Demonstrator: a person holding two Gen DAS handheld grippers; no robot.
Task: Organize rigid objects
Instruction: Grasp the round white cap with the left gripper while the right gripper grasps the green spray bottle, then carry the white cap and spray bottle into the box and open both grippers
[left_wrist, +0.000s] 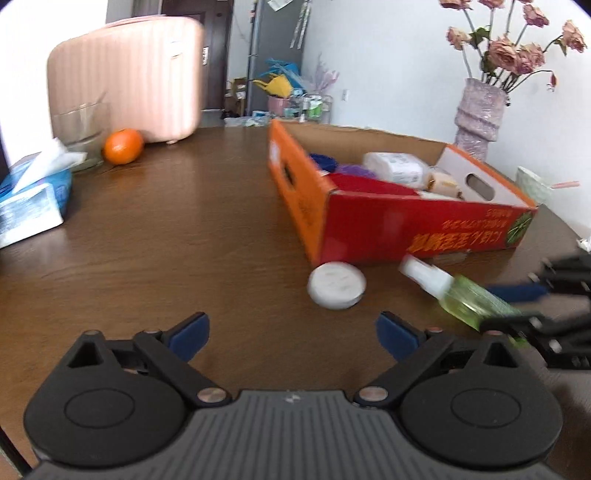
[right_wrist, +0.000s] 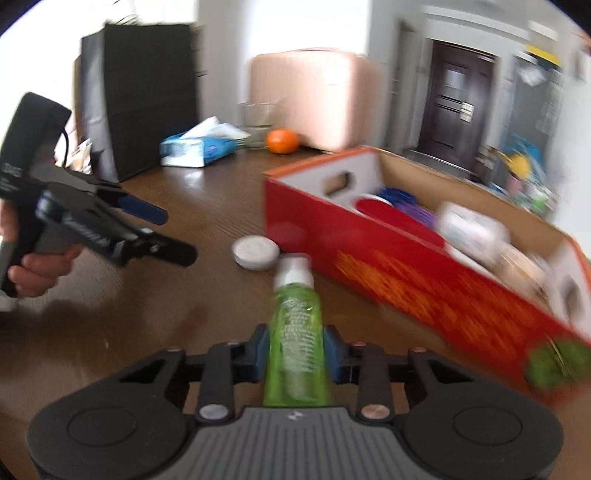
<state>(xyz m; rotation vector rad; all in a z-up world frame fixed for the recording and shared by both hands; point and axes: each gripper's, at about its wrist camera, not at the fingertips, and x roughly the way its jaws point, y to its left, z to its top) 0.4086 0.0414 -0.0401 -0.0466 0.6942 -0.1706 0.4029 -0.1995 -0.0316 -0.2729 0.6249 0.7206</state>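
Your right hand-held gripper (right_wrist: 295, 356) is clamped on the green spray bottle (right_wrist: 295, 332), cap pointing toward the red cardboard box (right_wrist: 424, 288). Your left hand-held gripper (left_wrist: 291, 334) stands wide apart with nothing in it, over the brown surface (left_wrist: 184, 240), near the white round tin (left_wrist: 337, 285) beside the box.

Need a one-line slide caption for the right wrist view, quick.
Right gripper clamps a green bottle beside the red box; white jar on the table.
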